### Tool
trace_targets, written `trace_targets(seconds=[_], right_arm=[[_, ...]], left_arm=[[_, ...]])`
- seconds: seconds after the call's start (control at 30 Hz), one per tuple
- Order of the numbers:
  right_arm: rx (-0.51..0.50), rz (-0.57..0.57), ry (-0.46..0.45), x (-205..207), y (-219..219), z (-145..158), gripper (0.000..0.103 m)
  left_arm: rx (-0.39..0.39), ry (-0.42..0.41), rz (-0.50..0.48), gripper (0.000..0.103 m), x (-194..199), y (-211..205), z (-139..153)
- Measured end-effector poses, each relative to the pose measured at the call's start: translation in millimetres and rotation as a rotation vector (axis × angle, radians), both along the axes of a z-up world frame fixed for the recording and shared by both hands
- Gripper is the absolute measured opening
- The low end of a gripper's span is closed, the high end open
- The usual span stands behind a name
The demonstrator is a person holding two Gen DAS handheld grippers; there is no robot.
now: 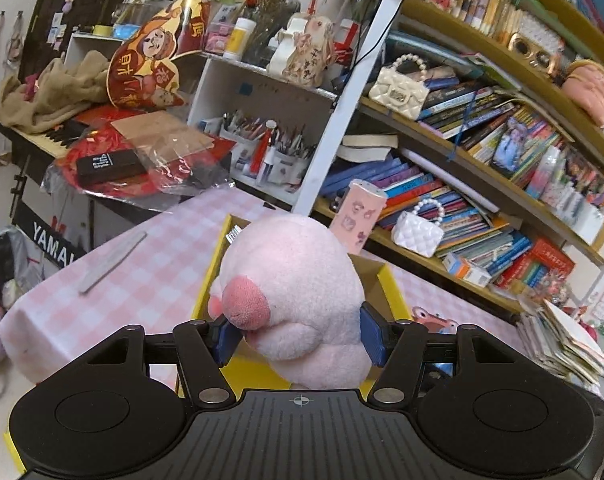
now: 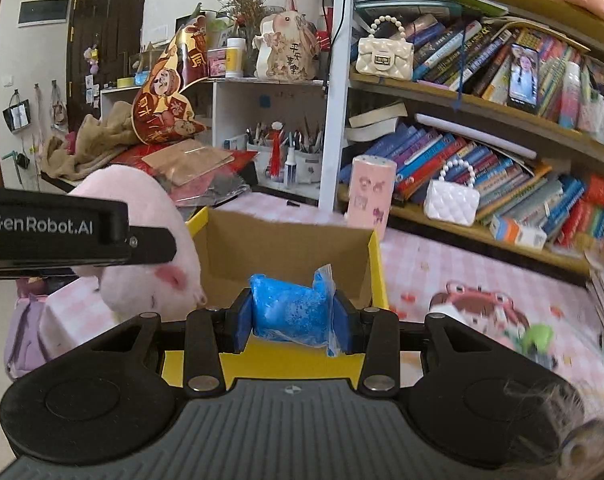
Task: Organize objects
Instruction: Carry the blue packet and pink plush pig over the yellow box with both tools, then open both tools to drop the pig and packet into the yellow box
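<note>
My left gripper [image 1: 297,338] is shut on a pink plush toy [image 1: 289,280] and holds it over the near left part of a yellow cardboard box [image 1: 390,284]. In the right wrist view the plush [image 2: 149,240] hangs at the box's left side under the left gripper's black body [image 2: 61,228]. My right gripper [image 2: 293,322] is shut on a blue packet in clear wrap [image 2: 289,308], held above the near edge of the open box [image 2: 285,248]. The box's inside shows bare brown cardboard.
The box stands on a pink checked tablecloth [image 1: 141,268]. A pink printed canister [image 2: 372,192] stands behind the box. A grey ruler [image 1: 113,262] lies at the left. A cartoon toy [image 2: 478,308] lies to the right. Bookshelves [image 2: 482,184] line the back right, a cluttered keyboard [image 1: 53,136] the left.
</note>
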State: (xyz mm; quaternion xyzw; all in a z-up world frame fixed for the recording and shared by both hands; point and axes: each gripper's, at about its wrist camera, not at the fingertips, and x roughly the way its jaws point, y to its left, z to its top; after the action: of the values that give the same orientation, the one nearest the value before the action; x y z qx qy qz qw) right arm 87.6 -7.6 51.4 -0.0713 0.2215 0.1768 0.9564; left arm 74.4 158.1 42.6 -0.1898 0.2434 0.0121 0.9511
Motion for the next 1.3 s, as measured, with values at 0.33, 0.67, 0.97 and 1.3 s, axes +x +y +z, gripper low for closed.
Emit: trace_targets(seconds=[0.33,0.67,0.97,1.3], right_arm=[[-0.115,0.121,0.100,108,17,-38,0.038],[-0.255,0.310,0.215,163,43,-62,0.038],[-0.297,0.344,0.337,180,49,-66,0.039],[-0.216,0.267,0.233,170,36,-55,0.059]], left_arm=[[0.083,0.137,0.036,0.060,87,-3,-26],[0.146,0.260,0.058,0.062,132,-12,-48],[0.194,0.303,0.061,0.067,152,-18,-54],[0.204,0.210,0.061,0.082,136,-20,-30]])
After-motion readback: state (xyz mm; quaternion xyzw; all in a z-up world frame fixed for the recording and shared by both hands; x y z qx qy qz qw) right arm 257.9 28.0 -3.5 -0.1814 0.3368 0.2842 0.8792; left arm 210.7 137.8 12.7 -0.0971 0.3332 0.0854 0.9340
